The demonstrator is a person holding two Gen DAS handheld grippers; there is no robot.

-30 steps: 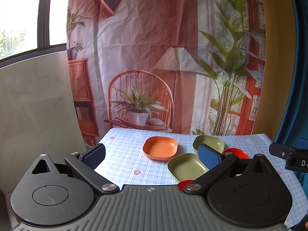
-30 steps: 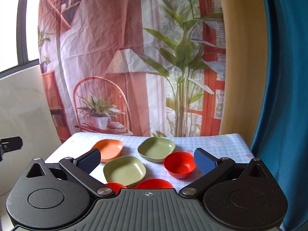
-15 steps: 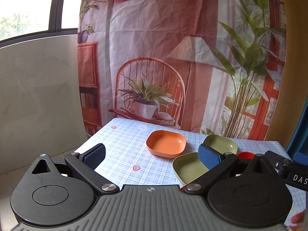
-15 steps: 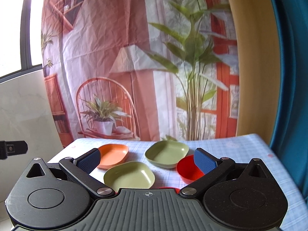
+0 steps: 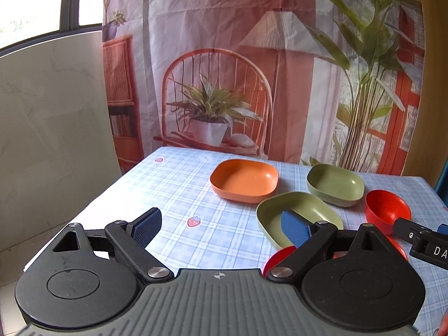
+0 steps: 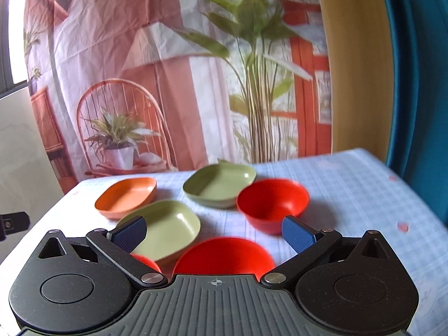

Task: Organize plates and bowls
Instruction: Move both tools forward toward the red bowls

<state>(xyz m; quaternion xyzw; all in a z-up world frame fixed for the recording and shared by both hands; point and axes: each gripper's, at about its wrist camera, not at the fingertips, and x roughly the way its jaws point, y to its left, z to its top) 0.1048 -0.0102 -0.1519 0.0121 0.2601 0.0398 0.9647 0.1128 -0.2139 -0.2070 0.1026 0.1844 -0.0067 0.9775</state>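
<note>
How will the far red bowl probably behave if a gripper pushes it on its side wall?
The far red bowl looks like thin matte plastic, so probably light and stiff, not fragile. Its round wall narrows toward a small base, so a high push may tip it rather than slide it. The checked tablecloth looks smooth, so a low push should slide it easily.

Daylight is pouring through the window (image 5: 42, 2) above a marble wall (image 5: 56, 128). A creased printed backdrop (image 5: 224, 56) is hanging behind the table's checked tablecloth (image 5: 168, 190), a teal curtain (image 6: 420, 70) bordering the right.
</note>
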